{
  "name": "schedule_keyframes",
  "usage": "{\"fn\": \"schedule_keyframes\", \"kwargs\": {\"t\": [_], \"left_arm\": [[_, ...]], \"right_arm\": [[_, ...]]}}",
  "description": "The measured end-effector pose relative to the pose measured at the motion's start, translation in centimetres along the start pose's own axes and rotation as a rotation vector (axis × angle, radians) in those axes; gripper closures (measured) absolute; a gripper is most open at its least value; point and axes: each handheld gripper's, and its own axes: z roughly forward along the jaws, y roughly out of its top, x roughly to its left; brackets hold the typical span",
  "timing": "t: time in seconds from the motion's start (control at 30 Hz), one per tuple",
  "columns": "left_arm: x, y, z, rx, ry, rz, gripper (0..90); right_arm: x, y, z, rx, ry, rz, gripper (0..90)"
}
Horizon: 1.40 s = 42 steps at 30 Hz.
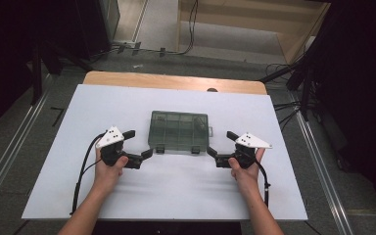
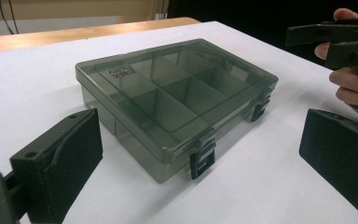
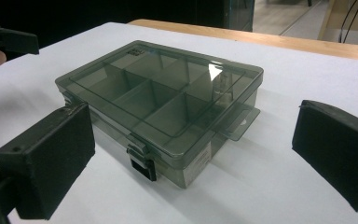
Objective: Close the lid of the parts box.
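Observation:
A smoky transparent compartment box [image 1: 178,130] lies shut in the middle of the white tabletop [image 1: 103,103], its two black latches [image 1: 159,148] facing me. My left gripper [image 1: 138,143] is open beside the box's near left corner, and my right gripper [image 1: 222,143] is open beside its near right corner. Neither touches the box. In the left gripper view the box [image 2: 177,102] lies beyond the wide-apart jaws of the left gripper [image 2: 200,140], with the right gripper [image 2: 335,39] at top right. In the right gripper view the box [image 3: 161,100] lies ahead of the open right gripper [image 3: 196,135].
A wooden strip [image 1: 176,81] runs along the table's far edge. Cables [image 1: 284,105] and metal rails [image 1: 318,166] lie on the floor around the table. The gripper cables trail back along both forearms [image 1: 85,166].

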Motion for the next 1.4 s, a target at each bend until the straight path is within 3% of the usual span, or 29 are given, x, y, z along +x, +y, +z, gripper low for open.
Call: {"fn": "schedule_keyframes", "kwargs": {"t": [1.4], "left_arm": [[1.3,-2.4,-7.4,-0.021,0.097,-0.002,0.0]], "right_arm": [[-0.8,-1.8,-4.5,0.001,-0.043,0.006,0.0]]}}
